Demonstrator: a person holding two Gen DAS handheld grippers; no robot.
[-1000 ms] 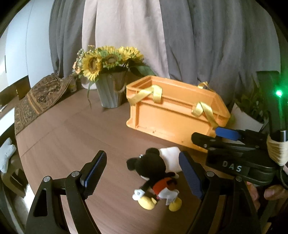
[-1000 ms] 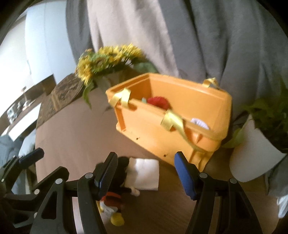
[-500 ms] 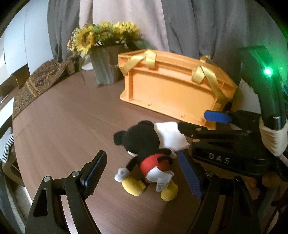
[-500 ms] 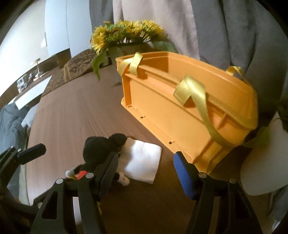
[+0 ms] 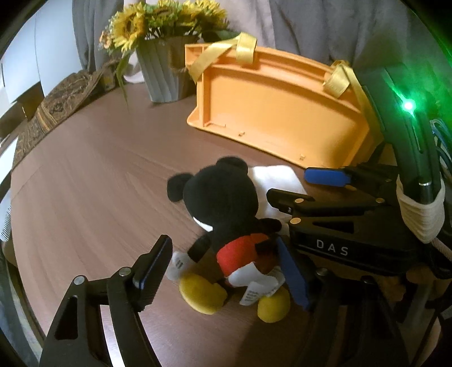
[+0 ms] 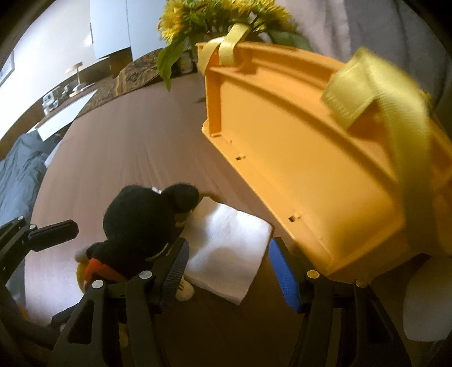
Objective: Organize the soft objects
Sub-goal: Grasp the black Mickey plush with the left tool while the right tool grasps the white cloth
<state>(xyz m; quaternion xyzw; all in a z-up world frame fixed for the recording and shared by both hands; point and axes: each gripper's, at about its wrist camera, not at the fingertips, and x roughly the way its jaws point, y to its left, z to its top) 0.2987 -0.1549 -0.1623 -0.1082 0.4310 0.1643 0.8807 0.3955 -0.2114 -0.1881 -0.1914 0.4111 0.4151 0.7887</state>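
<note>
While its jaws have just been closing, the left gripper (image 5: pixel 223 271) stands partly open around the lower body of a Mickey Mouse plush (image 5: pixel 226 225); the right-hand pad looks to be against the toy's red shorts, the left-hand pad stands apart from it, so nothing is gripped. The plush lies face down on the brown wooden table (image 5: pixel 99 175), yellow shoes nearest the gripper and black head pointing away.

Just beyond the head, partly under it, lies a folded white cloth (image 6: pixel 226 242). The right gripper (image 6: pixel 226 268) straddles the near edge of that cloth, jaws likewise half open and just been closing, with the pads not pressing on it; its left finger sits beside the plush's arm.

Ahead of both grippers stands an orange plastic crate (image 5: pixel 276 104) with yellow ribbon handles (image 5: pixel 226 53), its near wall close to the cloth. Farther off, left of the crate, a grey ribbed vase of sunflowers (image 5: pixel 163 48) stands on the table, with grey curtains (image 5: pixel 325 25) behind.
</note>
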